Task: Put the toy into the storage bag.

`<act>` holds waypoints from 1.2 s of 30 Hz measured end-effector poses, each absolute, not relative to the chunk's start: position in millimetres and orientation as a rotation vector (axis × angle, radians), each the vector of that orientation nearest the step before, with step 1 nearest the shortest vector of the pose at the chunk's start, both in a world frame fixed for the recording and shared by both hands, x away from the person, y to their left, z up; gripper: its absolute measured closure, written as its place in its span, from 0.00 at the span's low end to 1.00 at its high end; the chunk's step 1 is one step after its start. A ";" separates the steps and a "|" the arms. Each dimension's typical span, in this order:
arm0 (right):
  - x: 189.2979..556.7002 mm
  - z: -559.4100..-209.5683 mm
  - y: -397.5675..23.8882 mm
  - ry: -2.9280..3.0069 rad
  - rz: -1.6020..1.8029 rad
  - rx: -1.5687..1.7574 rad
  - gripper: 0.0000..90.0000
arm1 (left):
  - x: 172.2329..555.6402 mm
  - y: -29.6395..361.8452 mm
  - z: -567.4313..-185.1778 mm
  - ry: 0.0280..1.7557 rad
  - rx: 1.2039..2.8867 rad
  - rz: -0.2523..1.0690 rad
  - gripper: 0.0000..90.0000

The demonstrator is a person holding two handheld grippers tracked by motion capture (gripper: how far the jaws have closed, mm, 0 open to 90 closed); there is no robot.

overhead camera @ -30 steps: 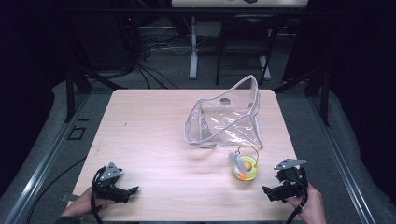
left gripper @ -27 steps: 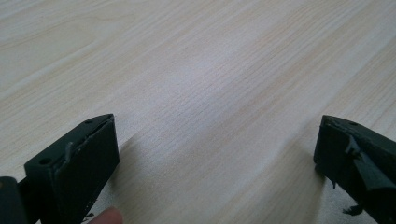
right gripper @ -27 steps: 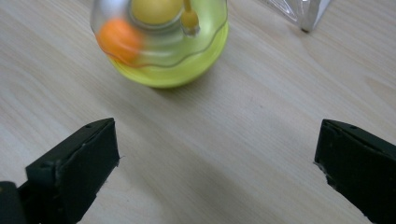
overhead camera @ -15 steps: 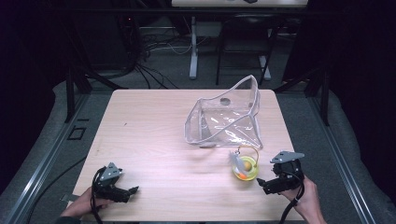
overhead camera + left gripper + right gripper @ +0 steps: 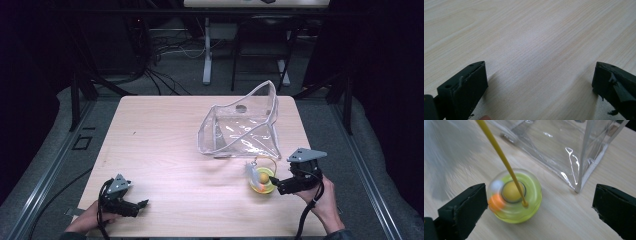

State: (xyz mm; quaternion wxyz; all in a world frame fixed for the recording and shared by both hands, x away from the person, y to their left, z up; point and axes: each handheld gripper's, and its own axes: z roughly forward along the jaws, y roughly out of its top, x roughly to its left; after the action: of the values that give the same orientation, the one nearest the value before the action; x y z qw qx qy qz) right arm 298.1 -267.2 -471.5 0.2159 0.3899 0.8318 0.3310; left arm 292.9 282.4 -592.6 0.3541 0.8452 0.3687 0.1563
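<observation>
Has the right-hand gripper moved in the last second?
Yes. The right gripper moved left, toward the yellow toy, closing the gap judged against the clear bag.

Matt pale wood-grain table (image 5: pixel 160 135); glossy clear plastic bag (image 5: pixel 242 127).

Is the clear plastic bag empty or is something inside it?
Empty: through the clear bag only the table shows; the yellow toy sits outside it.
</observation>
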 end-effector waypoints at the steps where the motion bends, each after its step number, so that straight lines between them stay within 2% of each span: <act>1: 298.9 -467.3 -264.9 2.300 0.933 1.071 0.06 | 292.8 282.4 -592.6 0.953 2.185 0.404 0.00; 2: 298.9 -467.3 -264.9 2.300 0.933 1.071 0.06 | 292.9 282.5 -592.5 0.952 2.186 0.404 0.00; 6: 296.0 -458.2 -259.0 2.285 0.947 1.047 0.32 | 292.8 282.4 -592.6 0.953 2.185 0.404 0.00; 9: 292.1 -452.5 -251.6 2.321 0.932 0.995 0.45 | 292.8 282.5 -592.6 0.953 2.185 0.404 0.00; 12: 287.5 -448.4 -246.6 2.318 0.932 0.960 0.48 | 292.8 282.5 -592.6 0.953 2.185 0.404 0.00; 13: 284.5 -445.0 -242.1 2.312 0.941 0.932 0.55 | 292.7 282.5 -592.6 0.953 2.185 0.404 0.00; 15: 283.7 -443.9 -240.8 2.309 0.935 0.931 0.57 | 292.7 282.5 -592.6 0.953 2.185 0.404 0.00; 17: 281.4 -441.1 -236.5 2.310 0.923 0.921 0.69 | 292.7 282.5 -592.6 0.953 2.185 0.404 0.00; 25: 277.1 -435.0 -236.1 2.297 0.936 0.923 0.83 | 292.7 282.5 -592.6 0.953 2.185 0.404 0.00; 28: 276.8 -433.7 -238.5 2.296 0.930 0.930 0.93 | 292.7 282.5 -592.6 0.953 2.185 0.404 0.00; 36: 276.1 -434.0 -236.9 2.283 0.935 0.930 0.98 | 292.7 282.5 -592.6 0.953 2.185 0.404 0.00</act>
State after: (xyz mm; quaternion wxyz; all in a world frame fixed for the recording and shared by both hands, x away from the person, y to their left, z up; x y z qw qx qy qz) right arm 276.1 -236.9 -434.0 0.2500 0.3415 0.8384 0.3433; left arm 292.7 282.5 -592.6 0.3541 0.8451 0.3688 0.1563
